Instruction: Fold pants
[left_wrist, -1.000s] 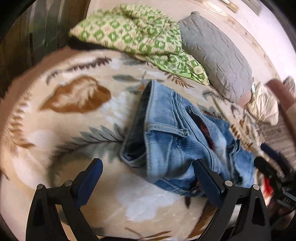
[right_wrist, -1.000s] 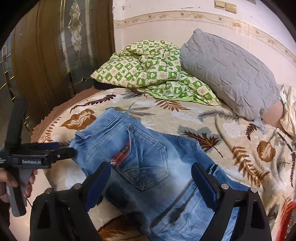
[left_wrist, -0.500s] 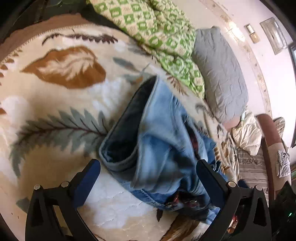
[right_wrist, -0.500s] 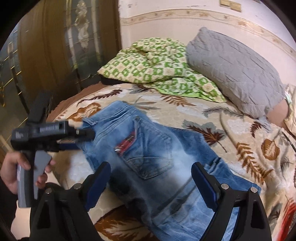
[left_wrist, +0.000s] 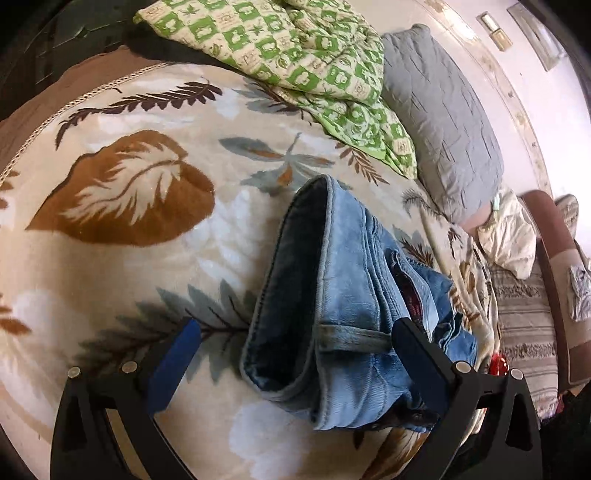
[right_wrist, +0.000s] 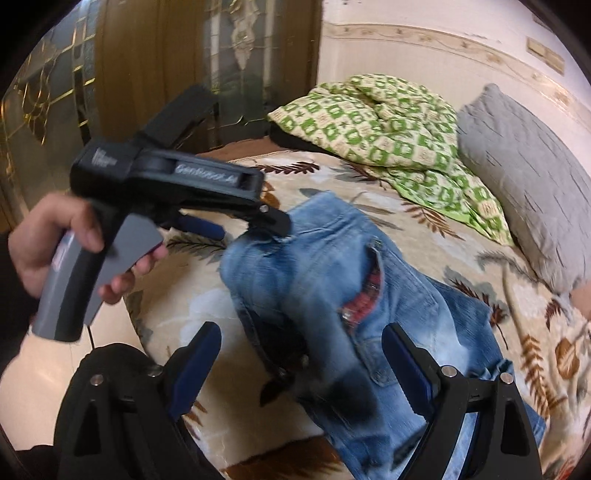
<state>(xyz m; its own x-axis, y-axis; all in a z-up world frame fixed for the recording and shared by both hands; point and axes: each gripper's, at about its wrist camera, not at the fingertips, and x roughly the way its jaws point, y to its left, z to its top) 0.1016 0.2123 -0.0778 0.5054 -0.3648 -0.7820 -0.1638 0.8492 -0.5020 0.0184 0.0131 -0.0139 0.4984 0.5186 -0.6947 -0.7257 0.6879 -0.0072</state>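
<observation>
- The left gripper (left_wrist: 291, 354) is seen with its jaws spread wide; the waistband end of the jeans (left_wrist: 343, 317) lies between the two fingers, the far-side finger (left_wrist: 417, 350) at or over the denim, the near-side finger (left_wrist: 173, 362) apart from it above bare blanket.
- In the right wrist view the left gripper (right_wrist: 255, 225) is held by a hand (right_wrist: 55, 240), its tip at the upper edge of the jeans' waist; contact cannot be judged.
- The right gripper (right_wrist: 303, 365) is also spread wide, nothing pinched; the jeans (right_wrist: 332, 295) run between its fingers, blurred there.
- The jeans are laid on the leaf-patterned blanket (left_wrist: 110, 221), the waist opening raised in a fold ahead of the left gripper, the legs trailing off to the right gripper's right.
- Open blanket is found ahead and to the left of the left gripper, up to the rounded bed edge (left_wrist: 74, 103).
- Beyond the jeans, a green checked quilt (right_wrist: 388, 125) and a grey pillow (right_wrist: 524, 177) bound the far side, well apart from both grippers.
</observation>
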